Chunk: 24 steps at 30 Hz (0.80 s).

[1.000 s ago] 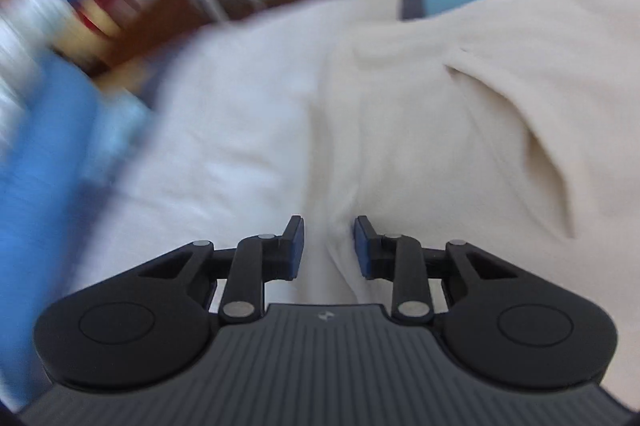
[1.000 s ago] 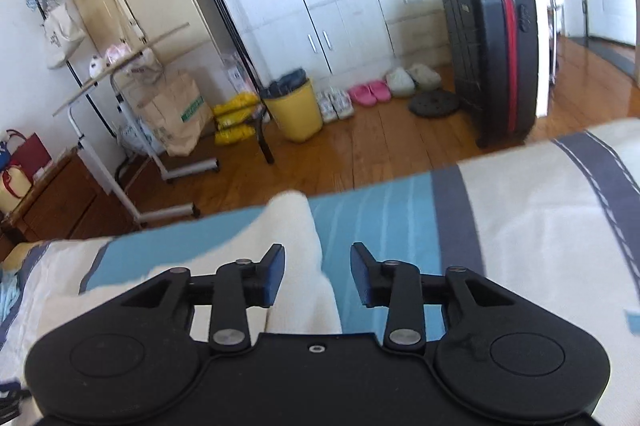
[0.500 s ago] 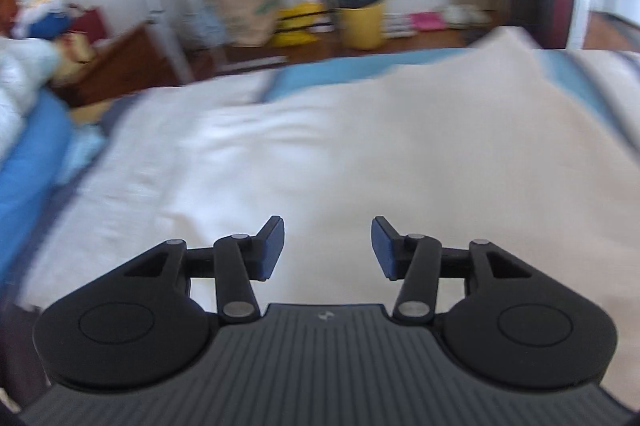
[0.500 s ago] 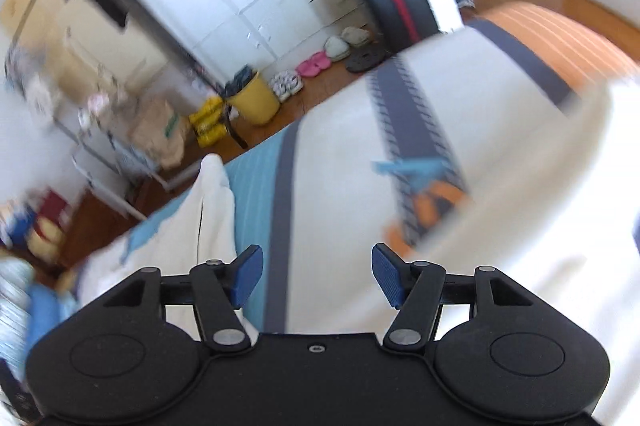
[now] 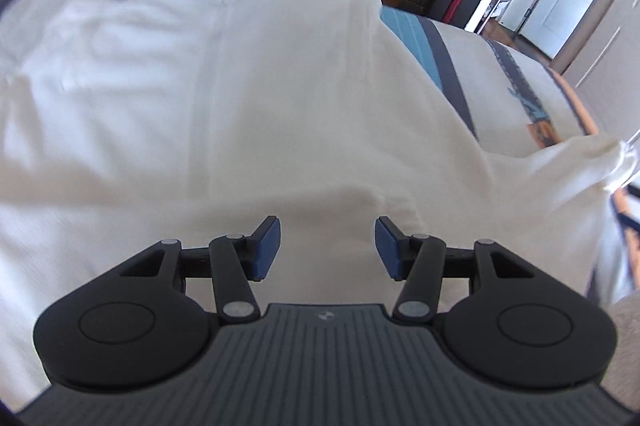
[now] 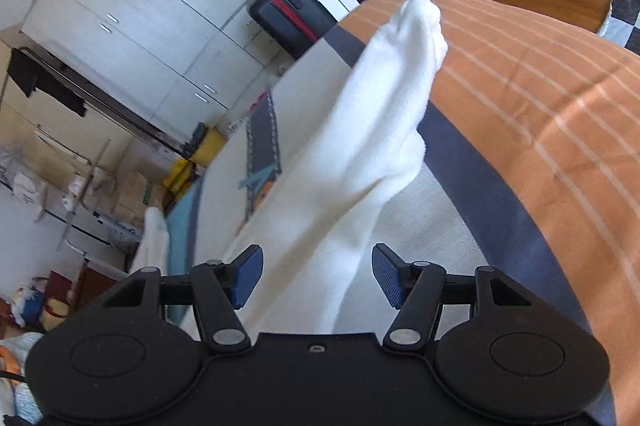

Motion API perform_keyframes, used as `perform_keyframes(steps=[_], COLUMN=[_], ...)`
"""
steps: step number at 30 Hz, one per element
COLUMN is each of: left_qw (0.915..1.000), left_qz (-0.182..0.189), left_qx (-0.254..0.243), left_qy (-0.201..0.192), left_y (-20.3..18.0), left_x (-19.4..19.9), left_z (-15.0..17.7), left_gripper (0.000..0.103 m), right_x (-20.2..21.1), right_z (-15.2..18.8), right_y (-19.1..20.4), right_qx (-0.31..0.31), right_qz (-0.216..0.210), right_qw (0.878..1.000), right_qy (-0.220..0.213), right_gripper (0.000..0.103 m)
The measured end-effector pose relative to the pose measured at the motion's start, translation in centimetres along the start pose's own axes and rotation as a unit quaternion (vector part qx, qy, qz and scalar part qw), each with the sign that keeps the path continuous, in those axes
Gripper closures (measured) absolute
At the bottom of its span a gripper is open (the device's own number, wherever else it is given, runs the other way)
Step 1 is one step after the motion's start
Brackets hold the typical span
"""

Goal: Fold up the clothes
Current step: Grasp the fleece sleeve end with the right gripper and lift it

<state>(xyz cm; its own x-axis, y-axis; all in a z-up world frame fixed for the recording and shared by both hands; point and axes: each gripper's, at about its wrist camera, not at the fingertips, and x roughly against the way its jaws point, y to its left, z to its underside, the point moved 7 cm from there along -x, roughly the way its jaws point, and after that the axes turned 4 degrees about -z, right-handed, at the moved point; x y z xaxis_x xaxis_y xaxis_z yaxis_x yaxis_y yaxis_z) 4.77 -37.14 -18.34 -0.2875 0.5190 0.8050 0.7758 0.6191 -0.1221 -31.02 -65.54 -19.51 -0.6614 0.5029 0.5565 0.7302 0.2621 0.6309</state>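
L gripper (image 5: 327, 251): jaws apart, nothing held, over cream garment (image 5: 224, 98) spread on bed (image 5: 516, 94) | R gripper (image 6: 317, 276): jaws apart, sleeve (image 6: 360, 146) runs between pads lengthwise, away from you | your R is nearer the sleeve.

The garment (image 5: 248, 98) is a cream-white knit piece, plain and unpatterned, spread wide over the bed and covering most of its near half. Its body lies mostly flat with soft wrinkles and a faint lengthwise seam or crease running down the middle. One far corner sits raised in a blunt peak near the bed's far edge. A sleeve (image 6: 360, 146) stretches out from the body across the striped orange and grey part of the bedding, slightly bunched and rumpled, ending in a rounded, gathered cuff (image 6: 420, 22).
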Motion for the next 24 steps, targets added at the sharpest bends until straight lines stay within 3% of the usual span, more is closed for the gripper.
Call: perform_keyframes(steps=[2, 6, 8, 10, 13, 16, 18, 21, 24], left_qw=[0.9999, 0.9994, 0.9990, 0.9978, 0.9947, 0.9915, 0.9912, 0.9909, 0.9906], left_qz=[0.000, -0.001, -0.004, -0.007, -0.012, -0.024, -0.032, -0.038, -0.043], left_qx=[0.003, 0.008, 0.033, 0.060, 0.101, 0.128, 0.128, 0.124, 0.118], left_qy=[0.011, 0.033, 0.030, 0.025, 0.019, 0.005, 0.014, 0.036, 0.054], left_y=[-0.1, -0.4, 1.2, 3.0, 5.6, 7.9, 8.8, 9.3, 9.5], left_x=[0.3, 0.8, 1.5, 2.2, 3.3, 4.6, 4.5, 3.7, 2.7], left_z=[0.8, 2.4, 3.1, 3.9, 5.0, 5.3, 5.5, 6.0, 6.8], left_gripper=[0.051, 0.050, 0.047, 0.047, 0.048, 0.048, 0.048, 0.048, 0.048], right_x=[-1.2, -2.6, -3.5, -4.2, -3.7, 0.0, 1.5, 1.5, 1.8], right_z=[-0.4, -2.1, -3.0, -4.0, -5.6, -7.0, -8.0, -9.0, -9.0], right_y=[-0.9, -2.6, -2.7, -1.9, 1.6, 5.4, 5.5, 4.7, 6.7], right_qx=[0.018, 0.021, 0.026, 0.043, 0.106, 0.177, 0.200, 0.213, 0.227], right_qz=[0.023, 0.021, 0.010, 0.008, 0.031, 0.035, 0.058, 0.086, 0.077], right_qw=[1.000, 0.997, 0.996, 0.995, 0.990, 0.974, 0.966, 0.963, 0.961], right_qy=[-0.010, -0.065, -0.080, -0.087, -0.090, -0.137, -0.155, -0.144, -0.141], right_gripper=[0.037, 0.032, 0.033, 0.090, 0.091, 0.092, 0.093, 0.093, 0.092])
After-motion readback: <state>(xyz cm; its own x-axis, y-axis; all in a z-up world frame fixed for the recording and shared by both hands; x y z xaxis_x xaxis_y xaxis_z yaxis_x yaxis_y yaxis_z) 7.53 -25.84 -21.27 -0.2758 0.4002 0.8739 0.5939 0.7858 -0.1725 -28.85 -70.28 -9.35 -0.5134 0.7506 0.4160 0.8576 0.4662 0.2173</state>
